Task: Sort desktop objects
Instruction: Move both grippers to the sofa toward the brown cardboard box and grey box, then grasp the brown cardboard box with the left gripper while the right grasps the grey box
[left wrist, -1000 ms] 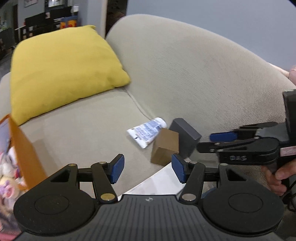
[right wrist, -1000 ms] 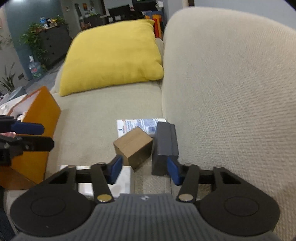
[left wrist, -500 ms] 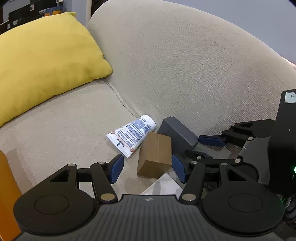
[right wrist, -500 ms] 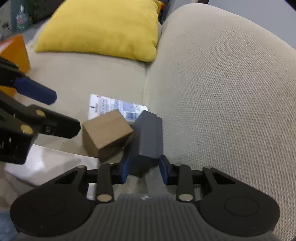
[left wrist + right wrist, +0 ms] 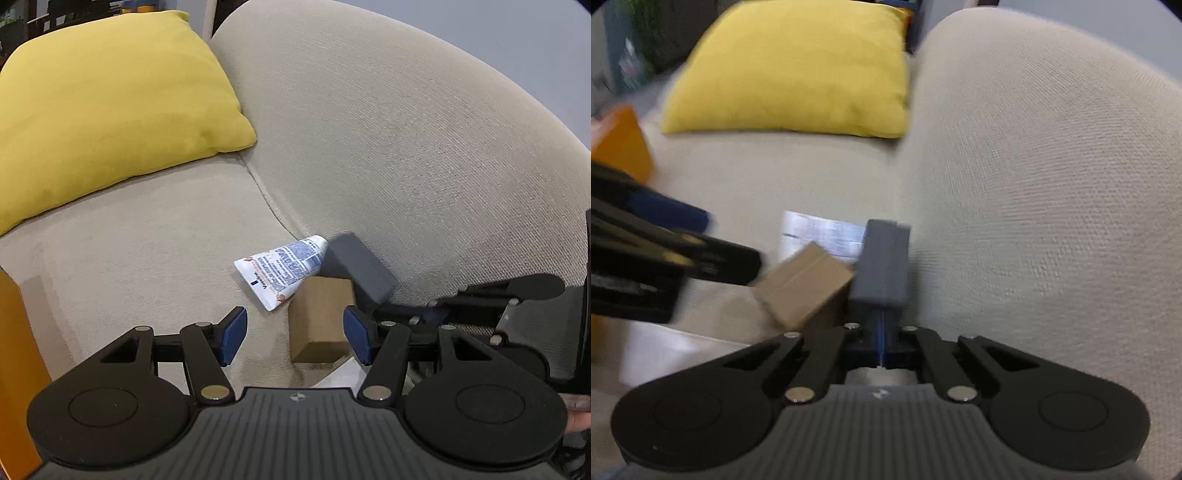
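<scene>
Here the left gripper is held with its jaws spread wide, nothing between the blue pads, low over the beige sofa. Just ahead of its right finger a brown box is seen standing on the seat, and a corner of something flat and white shows beneath and in front of it. A white tube with blue print lies on the seat behind the box, its crimped end toward the camera and its cap end toward the sofa back. A grey block is set against the sofa back, tilted, overlapping the tube's cap end and rising above the box's far edge.

From the right wrist view, the right gripper is seen drawn almost fully together, only a thin blue line showing between the fingers, right at the near end of the grey block. Whether the block's edge is pinched between the fingers cannot be told; the frame is blurred. The box is seen tilted, touching the block's left side, with the tube behind both. The left gripper is visible at the left, blurred.

A yellow cushion is propped at the far end of the seat. An orange box is seen at the left edge of the left view, well apart from the objects.
</scene>
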`<state>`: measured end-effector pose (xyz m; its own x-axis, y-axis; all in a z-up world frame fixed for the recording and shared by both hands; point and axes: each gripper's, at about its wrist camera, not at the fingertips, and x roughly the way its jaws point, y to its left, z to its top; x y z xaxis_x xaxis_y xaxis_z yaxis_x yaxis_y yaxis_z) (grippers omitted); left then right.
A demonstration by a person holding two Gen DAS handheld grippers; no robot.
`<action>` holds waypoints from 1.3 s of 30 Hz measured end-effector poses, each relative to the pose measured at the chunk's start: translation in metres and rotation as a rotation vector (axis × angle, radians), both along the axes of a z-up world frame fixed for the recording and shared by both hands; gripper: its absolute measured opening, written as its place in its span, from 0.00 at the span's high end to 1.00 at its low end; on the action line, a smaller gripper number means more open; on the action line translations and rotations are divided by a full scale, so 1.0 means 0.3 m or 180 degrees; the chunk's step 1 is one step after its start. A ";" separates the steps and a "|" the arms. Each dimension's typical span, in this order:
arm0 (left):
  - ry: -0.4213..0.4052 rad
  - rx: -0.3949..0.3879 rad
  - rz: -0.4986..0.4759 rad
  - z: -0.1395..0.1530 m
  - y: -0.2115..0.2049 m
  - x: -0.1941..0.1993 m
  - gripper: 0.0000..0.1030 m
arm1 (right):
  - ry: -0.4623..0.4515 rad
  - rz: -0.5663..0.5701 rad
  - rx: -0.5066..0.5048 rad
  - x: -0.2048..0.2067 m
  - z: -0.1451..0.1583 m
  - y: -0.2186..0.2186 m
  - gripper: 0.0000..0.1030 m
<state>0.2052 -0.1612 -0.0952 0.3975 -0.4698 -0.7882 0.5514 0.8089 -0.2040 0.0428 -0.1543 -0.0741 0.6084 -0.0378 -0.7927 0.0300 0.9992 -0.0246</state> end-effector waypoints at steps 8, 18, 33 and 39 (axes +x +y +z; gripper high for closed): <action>-0.0024 0.0042 0.0006 0.004 0.006 -0.009 0.34 | -0.0108 -0.0123 -0.0207 -0.057 0.009 -0.013 0.91; 0.0038 0.0099 -0.0317 -0.039 -0.106 -0.022 0.30 | -0.0123 -0.0079 -0.0544 -0.094 0.002 -0.005 0.69; 0.0261 0.0317 -0.0226 -0.134 -0.175 0.032 0.49 | 0.0064 0.0213 -0.1095 -0.050 -0.045 0.046 0.71; 0.0165 0.0450 -0.0097 -0.102 -0.112 0.033 0.49 | 0.0223 0.0851 -0.1835 -0.018 -0.060 0.122 0.47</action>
